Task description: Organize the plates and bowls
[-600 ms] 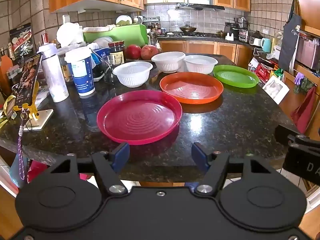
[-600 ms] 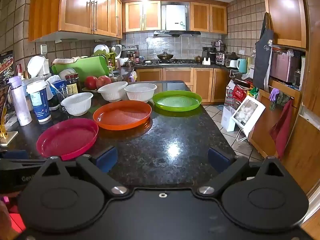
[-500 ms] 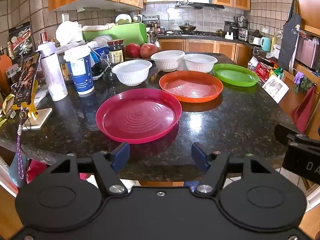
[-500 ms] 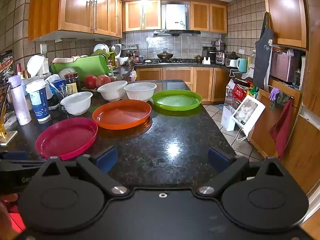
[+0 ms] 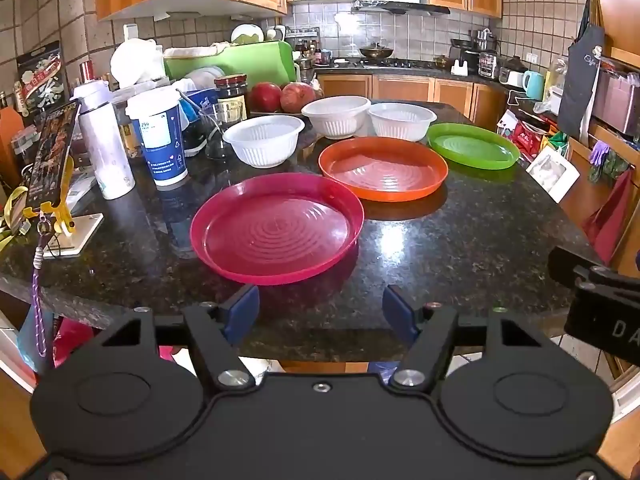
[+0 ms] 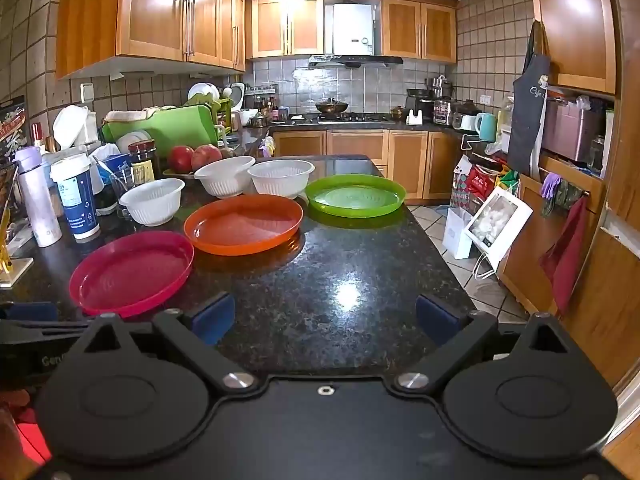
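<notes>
On the dark granite counter, three plates run in a diagonal from lower left to upper right: a red plate, an orange plate and a green plate. Above them stand three white bowls, set apart from one another. The left third of both frames is crowded with a blue paper cup, a white bottle, a dark jar, two pomegranates and a green cutting board; nothing lies between the grippers and the plates. The left gripper hangs wide open at the counter's near edge, just below the red plate, which sits slightly lower in the frame than half a second ago. The right gripper is equally spread and holds nothing, its view barely changed. Only the right view shows the white box on the floor clearly, while the left view alone shows the phone stand at far left.
</notes>
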### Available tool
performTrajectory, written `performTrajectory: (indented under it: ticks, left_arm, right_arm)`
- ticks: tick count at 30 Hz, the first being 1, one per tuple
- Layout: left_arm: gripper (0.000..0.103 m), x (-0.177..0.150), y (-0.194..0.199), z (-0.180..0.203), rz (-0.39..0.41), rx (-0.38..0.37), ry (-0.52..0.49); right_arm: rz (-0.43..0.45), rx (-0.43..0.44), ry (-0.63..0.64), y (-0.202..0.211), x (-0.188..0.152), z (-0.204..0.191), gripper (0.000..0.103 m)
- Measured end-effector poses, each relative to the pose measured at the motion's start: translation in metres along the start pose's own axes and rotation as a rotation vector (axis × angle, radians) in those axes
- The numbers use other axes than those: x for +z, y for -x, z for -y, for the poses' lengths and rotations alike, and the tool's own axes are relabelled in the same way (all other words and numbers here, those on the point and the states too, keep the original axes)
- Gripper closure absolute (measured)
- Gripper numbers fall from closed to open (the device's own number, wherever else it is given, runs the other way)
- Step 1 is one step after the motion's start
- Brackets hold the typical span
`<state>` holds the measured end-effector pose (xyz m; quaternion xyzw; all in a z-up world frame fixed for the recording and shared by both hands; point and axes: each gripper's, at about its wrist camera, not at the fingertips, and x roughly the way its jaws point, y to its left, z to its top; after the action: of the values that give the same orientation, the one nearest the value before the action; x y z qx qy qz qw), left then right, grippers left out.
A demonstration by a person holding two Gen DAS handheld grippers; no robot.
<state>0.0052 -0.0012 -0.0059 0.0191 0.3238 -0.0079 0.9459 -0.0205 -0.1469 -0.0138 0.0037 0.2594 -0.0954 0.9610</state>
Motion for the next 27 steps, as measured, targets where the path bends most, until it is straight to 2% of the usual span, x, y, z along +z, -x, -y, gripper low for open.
performTrajectory:
  ticks: [27]
  left_arm:
    - [0.033,-0.0008,-0.0037,0.0,-0.006,-0.005,-0.003]
  right_arm:
    - [-0.031,-0.009,0.007,-0.0084,0.0037,0.0001,0.001]
